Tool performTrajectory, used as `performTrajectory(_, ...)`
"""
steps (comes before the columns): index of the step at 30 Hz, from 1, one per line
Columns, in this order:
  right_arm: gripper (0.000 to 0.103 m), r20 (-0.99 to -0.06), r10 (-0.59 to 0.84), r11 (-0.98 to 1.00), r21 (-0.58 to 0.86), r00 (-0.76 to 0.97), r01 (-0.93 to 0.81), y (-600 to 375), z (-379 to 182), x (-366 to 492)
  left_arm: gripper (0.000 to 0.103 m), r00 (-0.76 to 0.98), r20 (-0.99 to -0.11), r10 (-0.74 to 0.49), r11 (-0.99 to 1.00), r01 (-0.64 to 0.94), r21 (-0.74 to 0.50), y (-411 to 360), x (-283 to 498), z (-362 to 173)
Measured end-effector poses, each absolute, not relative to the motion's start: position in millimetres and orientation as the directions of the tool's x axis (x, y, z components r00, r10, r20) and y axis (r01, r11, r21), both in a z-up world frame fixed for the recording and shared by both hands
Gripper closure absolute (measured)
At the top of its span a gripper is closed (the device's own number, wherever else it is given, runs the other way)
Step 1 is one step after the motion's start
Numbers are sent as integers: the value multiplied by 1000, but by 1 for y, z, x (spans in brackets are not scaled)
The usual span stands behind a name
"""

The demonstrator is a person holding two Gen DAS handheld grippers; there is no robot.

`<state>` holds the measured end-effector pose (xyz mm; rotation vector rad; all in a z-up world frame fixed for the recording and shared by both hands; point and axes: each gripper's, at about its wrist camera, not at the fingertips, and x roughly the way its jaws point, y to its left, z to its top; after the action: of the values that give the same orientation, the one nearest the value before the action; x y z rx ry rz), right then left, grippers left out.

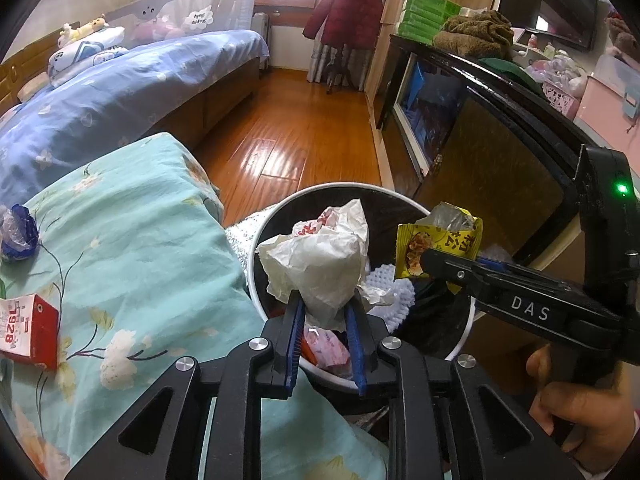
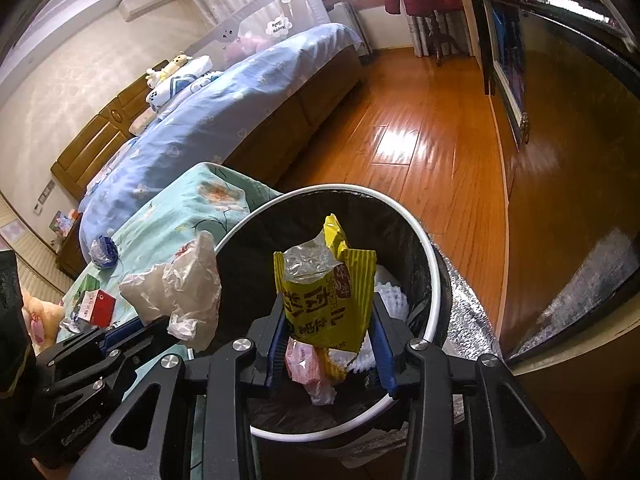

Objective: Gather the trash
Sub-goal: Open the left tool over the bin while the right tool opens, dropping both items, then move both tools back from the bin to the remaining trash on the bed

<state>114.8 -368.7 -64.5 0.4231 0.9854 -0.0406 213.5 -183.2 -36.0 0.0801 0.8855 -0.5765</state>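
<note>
The left gripper (image 1: pixel 322 300) grasps a crumpled white paper wrapper (image 1: pixel 320 260) between its blue pads, the wad bulging above the fingertips and held over the open mouth of the trash bin (image 1: pixel 253 248). The right gripper (image 2: pixel 330 316) has a torn yellow snack packet (image 2: pixel 324 300) standing upright between its blue-lined fingers; the packet's sides lie against both fingers, and it hangs directly above the bin's black liner. In the left wrist view that same packet (image 1: pixel 436 248) shows at the right gripper's tip, near the bin's far right rim. Inside the bin lie a pink wrapper (image 2: pixel 304 364), a white knitted piece (image 2: pixel 390 296) and more crumpled paper. The round bin with its white rim stands on the wooden floor (image 1: pixel 288 136), pressed against a surface covered in a teal floral cloth (image 1: pixel 132 240). On that cloth, well apart from the bin, rest a crumpled blue-and-clear wrapper (image 1: pixel 18 232) and a small red-and-white carton (image 1: pixel 30 332). A person's hand (image 1: pixel 580 412) grips the right tool's handle. A dark cabinet (image 1: pixel 480 140) stands to the right, and a bed with a blue floral cover (image 1: pixel 120 92) lies beyond.
</note>
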Motion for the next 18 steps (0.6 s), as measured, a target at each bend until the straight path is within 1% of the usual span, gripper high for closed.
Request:
performTrajectory(1,57,-816,155,918,327,558,224,-369,-64,115,78,494,-749,-440,847,507,-163,-182,213,-36)
performTrajectory(2,51,-815,153,917,328,558,227,-369,-64,114,75,497,-747,-440,847,506,-163,-181,211,-35)
performTrajectory(3,41,-817,151,916,327,557,232,-371,-65,114,66,501,-746,-439,850,501,-163,-178,209,-35)
performTrajectory(4,36,-817,149,914,329,558,237,-371,-64,113,55,505,-746,-435,853,495,-163,-175,208,-36)
performTrajectory(5,30,-813,152,912,335,562,238,-372,-64,111,52,511,-742,-433,857,488,-164,-171,206,-36)
performTrajectory(7,28,-807,162,904,352,567,243,-372,-62,107,49,514,-739,-436,861,478,-176,-162,201,-36)
performTrajectory(9,18,-801,171,898,366,574,244,-371,-60,105,44,516,-740,-431,869,458,-187,-152,197,-37)
performTrajectory(11,15,-790,175,895,376,588,238,-367,-57,100,42,525,-733,-433,876,438,-203,-138,190,-36)
performTrajectory(13,13,-783,180,894,382,595,232,-362,-55,96,36,541,-725,-426,884,418,-207,-124,181,-34)
performTrajectory(14,11,-779,184,894,386,600,227,-357,-53,93,35,549,-722,-421,889,407,-209,-118,177,-34)
performTrajectory(18,11,-755,195,896,396,625,199,-339,-46,85,31,574,-709,-409,902,372,-219,-94,161,-30)
